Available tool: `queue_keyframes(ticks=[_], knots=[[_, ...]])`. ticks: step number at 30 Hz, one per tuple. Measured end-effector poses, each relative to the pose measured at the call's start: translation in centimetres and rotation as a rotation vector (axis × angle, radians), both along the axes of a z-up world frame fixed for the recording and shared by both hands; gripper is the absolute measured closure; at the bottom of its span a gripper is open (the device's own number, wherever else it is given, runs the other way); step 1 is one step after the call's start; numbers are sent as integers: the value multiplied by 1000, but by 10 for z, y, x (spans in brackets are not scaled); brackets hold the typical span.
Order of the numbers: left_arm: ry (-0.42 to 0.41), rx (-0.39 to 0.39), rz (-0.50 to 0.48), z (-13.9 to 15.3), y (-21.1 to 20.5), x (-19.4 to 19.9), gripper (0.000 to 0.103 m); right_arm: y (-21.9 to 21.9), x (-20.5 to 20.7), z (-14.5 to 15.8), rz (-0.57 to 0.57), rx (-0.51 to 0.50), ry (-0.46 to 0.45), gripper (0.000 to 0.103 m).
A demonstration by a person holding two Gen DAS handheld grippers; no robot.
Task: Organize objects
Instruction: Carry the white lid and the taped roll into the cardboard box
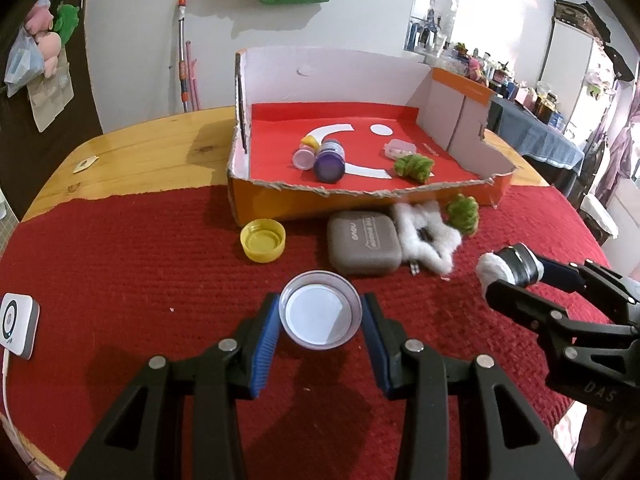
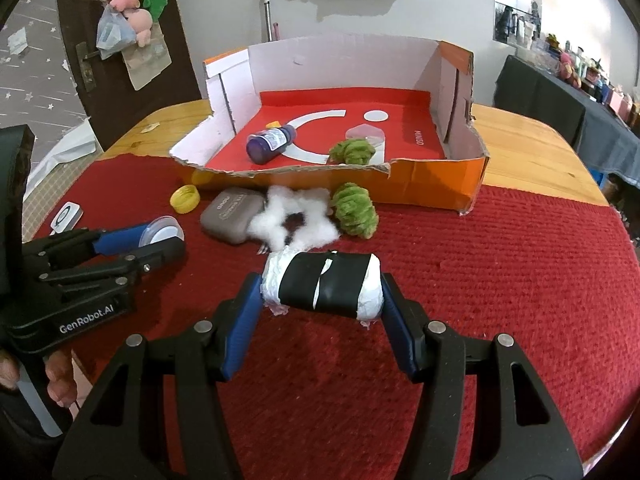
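wrist views angled down, sharing box (image 1: 360, 196)

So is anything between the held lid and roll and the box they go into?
Grey case, white fluffy star and green pompom lie before the box's low torn front wall; lifted, lid and roll should clear them.

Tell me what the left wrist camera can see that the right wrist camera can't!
Only the left wrist view shows the small pink jar beside the purple bottle. Only the right wrist view shows a person's fingers under the left gripper. Both show the orange cardboard box, yellow cap, grey case and white fluffy star.
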State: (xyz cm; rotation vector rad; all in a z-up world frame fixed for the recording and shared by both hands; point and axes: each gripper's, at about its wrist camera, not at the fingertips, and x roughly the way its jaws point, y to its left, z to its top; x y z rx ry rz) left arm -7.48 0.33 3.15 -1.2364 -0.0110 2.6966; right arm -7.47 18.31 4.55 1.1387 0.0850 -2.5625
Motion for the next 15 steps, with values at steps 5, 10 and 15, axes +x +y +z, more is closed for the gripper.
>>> queue_keyframes(ticks=[5, 10, 15], knots=[[6, 1, -8, 2, 5, 6, 60, 0, 6, 2, 3, -4, 6, 47], [6, 3, -10, 2, 6, 8, 60, 0, 7, 2, 4, -5, 4, 47], [4, 7, -12, 4, 6, 5, 60, 0, 7, 2, 5, -6, 4, 47]])
